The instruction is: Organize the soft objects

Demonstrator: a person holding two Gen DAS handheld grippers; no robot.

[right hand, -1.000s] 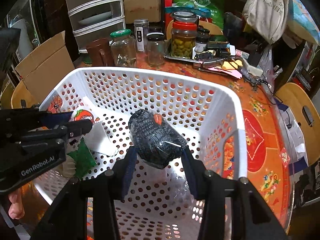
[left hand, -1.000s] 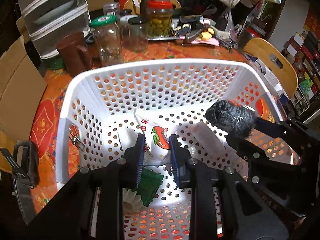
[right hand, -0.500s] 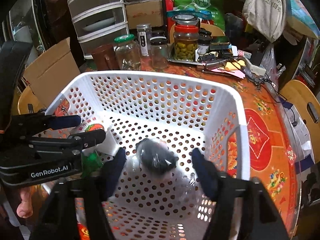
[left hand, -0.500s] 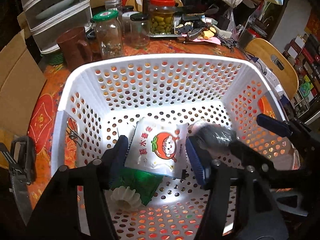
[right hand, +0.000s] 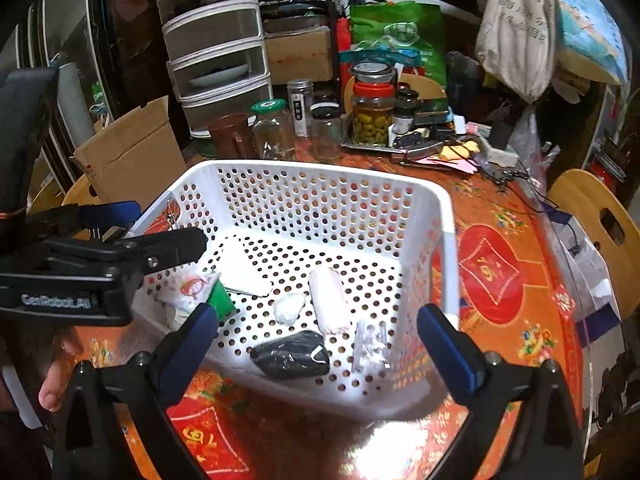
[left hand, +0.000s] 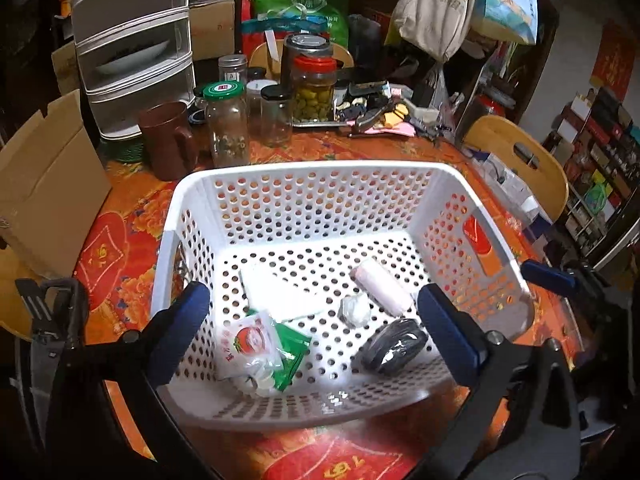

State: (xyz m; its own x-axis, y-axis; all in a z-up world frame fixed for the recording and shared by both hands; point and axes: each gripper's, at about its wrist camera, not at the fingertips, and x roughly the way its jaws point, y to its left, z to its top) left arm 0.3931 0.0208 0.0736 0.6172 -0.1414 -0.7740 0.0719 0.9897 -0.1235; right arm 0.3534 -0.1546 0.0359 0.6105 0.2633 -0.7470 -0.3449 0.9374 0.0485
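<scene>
You are holding both hand-held grippers above the near rim of the white perforated plastic basket (left hand: 320,184) on the desk. The left hand-held gripper (left hand: 312,328) and right hand-held gripper (right hand: 318,340) are opening wide, pinching nothing. The dark plastic-wrapped soft bundle (right hand: 292,354) is lying on the basket floor; it looks light, squashy and slippery, so take it across its middle.

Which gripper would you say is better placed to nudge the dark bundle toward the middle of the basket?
Probably the right gripper: the dark bundle lies just ahead of its opening, empty jaws, in the basket, while the left gripper faces the tomato packet.
</scene>
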